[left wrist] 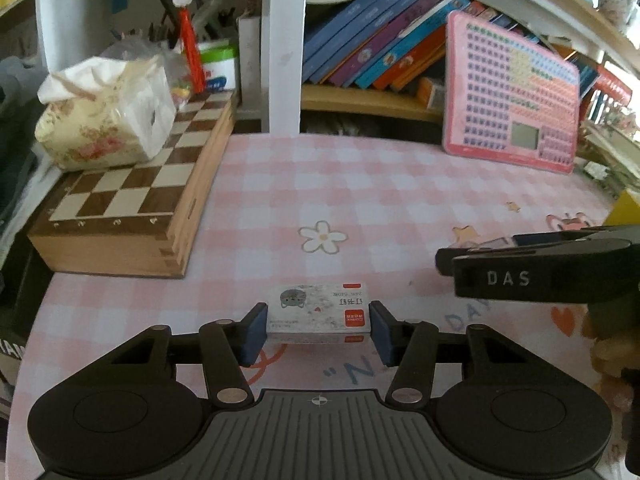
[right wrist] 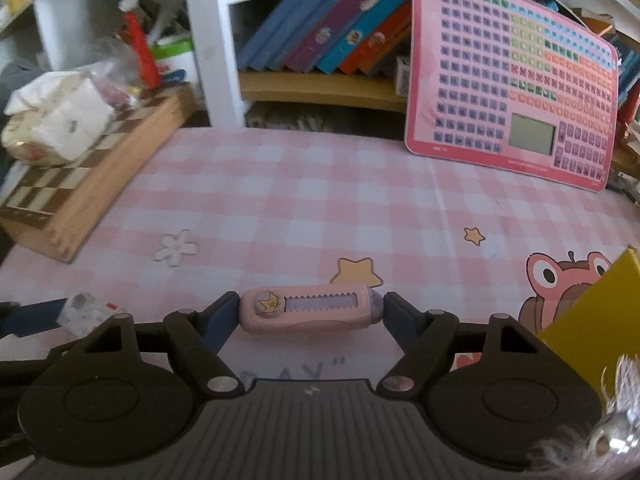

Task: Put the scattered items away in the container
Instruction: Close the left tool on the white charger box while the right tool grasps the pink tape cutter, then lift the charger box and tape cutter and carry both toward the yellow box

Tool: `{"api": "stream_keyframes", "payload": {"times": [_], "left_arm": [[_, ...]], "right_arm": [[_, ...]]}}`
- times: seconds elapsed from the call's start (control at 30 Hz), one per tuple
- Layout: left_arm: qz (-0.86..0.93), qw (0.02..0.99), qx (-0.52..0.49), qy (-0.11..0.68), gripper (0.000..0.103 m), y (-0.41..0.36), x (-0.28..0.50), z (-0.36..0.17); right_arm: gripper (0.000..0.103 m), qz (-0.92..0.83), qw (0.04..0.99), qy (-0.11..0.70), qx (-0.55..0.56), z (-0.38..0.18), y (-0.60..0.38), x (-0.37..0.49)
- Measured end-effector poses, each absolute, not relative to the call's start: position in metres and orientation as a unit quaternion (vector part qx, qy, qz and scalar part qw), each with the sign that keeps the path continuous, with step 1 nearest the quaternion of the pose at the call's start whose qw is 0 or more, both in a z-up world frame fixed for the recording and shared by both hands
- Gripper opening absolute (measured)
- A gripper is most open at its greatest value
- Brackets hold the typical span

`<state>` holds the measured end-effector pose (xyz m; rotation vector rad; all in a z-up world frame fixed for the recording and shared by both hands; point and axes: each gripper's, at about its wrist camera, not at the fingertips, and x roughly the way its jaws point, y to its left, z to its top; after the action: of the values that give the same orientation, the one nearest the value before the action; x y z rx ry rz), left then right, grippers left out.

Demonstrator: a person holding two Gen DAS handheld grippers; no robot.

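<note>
Our left tool [left wrist: 318, 330] clamps the staple box [left wrist: 318, 312] across its long axis, low over the counter [left wrist: 360, 184]. Our right tool [right wrist: 310, 314] grips the pink eraser [right wrist: 310, 310] end to end. The yellow container [right wrist: 592, 320] sits just beside the right tool, so we judge that hand nearer.

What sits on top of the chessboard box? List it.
On the chessboard box sits a floral tissue pack, a clear bag behind it. The squares beneath them are covered.
</note>
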<state>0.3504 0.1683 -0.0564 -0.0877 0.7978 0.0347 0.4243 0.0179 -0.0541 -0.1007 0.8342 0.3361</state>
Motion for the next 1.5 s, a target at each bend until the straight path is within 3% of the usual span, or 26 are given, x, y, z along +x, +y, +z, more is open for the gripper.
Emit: {"api": "stream_keyframes", "payload": {"times": [1.5], "left_arm": [[-0.025, 0.939, -0.058, 0.337, 0.052, 0.163, 0.143, 0.012]], "right_arm": [[0.076, 0.208, 0.903, 0.37, -0.064, 0.009, -0.025, 0.198]]}}
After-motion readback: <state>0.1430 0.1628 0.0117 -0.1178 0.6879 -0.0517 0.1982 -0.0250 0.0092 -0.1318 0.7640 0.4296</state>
